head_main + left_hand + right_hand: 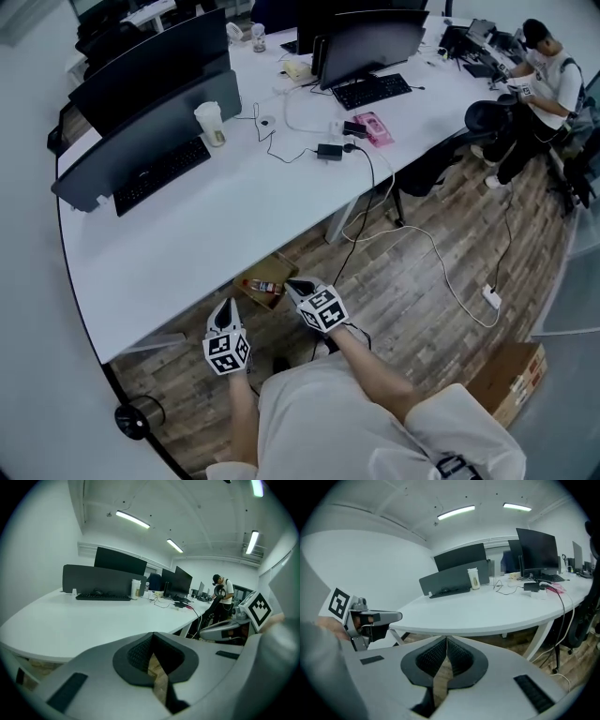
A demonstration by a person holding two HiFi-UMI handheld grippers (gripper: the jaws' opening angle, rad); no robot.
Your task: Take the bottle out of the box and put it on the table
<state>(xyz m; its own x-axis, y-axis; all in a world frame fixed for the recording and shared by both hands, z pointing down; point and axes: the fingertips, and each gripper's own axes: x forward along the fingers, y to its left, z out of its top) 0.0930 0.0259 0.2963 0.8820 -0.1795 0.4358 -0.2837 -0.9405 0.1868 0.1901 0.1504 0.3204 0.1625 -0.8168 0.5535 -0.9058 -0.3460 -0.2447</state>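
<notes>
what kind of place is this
Most likely an open-plan office: a long white desk carries monitors and keyboards, and a person is busy at the far end.

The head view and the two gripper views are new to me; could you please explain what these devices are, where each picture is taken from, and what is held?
A person holds a two-jaw gripper in each hand; the cubes with square markers belong to them. The head view looks down from the person's head: left gripper, right gripper, both over the floor by a cardboard box at the edge of the white table; a bottle seems to lie in it. Each gripper view looks along its own jaws, which are closed and empty. The table carries monitors, keyboards, a cup and cables.
</notes>
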